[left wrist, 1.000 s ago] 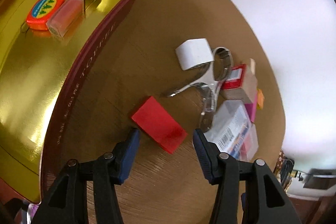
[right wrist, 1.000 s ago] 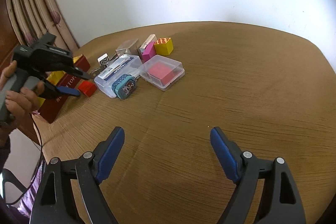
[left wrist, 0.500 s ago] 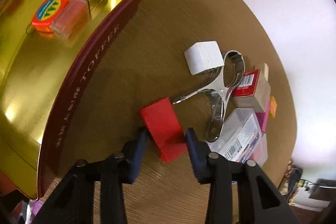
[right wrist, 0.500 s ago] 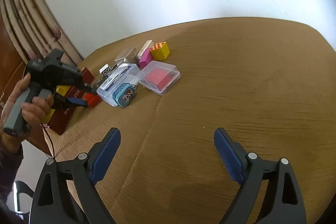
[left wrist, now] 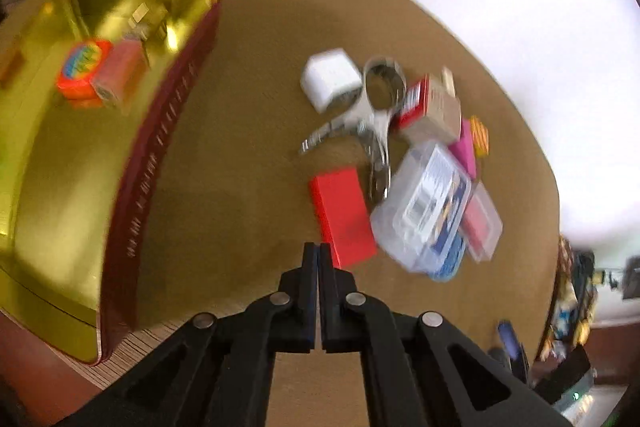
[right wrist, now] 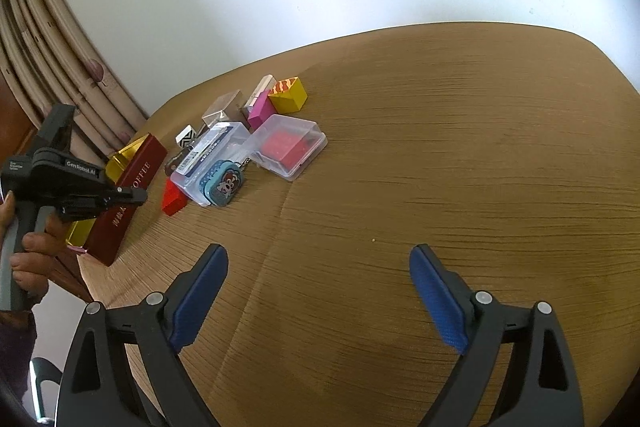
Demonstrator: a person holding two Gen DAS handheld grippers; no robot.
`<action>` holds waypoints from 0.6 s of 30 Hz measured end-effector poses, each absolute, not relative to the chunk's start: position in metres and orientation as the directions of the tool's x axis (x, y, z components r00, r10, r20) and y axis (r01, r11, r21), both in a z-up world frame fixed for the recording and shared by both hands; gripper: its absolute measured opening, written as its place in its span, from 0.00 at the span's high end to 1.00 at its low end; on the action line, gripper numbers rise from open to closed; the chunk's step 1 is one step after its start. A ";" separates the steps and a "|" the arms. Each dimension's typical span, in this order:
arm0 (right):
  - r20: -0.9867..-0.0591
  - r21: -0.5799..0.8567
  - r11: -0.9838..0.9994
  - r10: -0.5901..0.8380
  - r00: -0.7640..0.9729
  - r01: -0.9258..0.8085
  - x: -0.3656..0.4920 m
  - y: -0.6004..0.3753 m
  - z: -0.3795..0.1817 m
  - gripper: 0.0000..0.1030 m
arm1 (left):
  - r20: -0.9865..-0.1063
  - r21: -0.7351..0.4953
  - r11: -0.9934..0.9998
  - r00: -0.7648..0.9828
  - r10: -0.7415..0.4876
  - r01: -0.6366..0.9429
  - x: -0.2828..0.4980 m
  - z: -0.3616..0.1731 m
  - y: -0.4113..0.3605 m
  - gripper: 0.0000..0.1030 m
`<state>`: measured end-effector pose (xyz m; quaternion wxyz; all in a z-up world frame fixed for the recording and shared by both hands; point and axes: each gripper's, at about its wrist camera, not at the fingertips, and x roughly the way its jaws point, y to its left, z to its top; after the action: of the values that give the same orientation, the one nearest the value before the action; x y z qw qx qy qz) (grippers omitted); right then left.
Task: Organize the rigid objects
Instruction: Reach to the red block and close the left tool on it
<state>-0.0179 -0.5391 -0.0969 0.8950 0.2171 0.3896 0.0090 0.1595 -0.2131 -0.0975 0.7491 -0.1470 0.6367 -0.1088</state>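
A red block (left wrist: 342, 215) lies flat on the brown table, just beyond and to the right of my left gripper (left wrist: 319, 247). That gripper is shut, pads together, with nothing between them. In the right wrist view the red block (right wrist: 173, 201) sits beside the left gripper (right wrist: 140, 195), which a person's hand (right wrist: 32, 251) holds. The open toffee tin (left wrist: 152, 163) at left holds an orange tape measure (left wrist: 82, 67) and a pink item (left wrist: 120, 75). My right gripper (right wrist: 317, 253) hangs open over bare table, holding nothing.
Behind the red block lie a white block (left wrist: 330, 77), a metal clip (left wrist: 376, 115) and a clear plastic case (left wrist: 424, 203). A yellow cube (right wrist: 288, 95), a clear box with a red insert (right wrist: 288, 147) and a blue keychain tin (right wrist: 224, 187) crowd the same cluster.
The left jaws closed from either side of the red block to fully shut without it, and the gripper drew back. The block turned and stayed on the table. The right jaws widened slightly.
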 end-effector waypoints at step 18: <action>-0.683 0.432 0.892 0.229 0.694 0.131 -0.019 -0.543 -0.100 0.12 | -0.948 -0.309 0.947 0.111 -0.300 -0.082 0.202 -0.116 -0.228 0.53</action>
<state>-0.0186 -0.5429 -0.0997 0.8909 0.2305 0.3903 0.0276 0.2019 -0.2277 -0.1160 0.7312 -0.1442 0.6626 -0.0744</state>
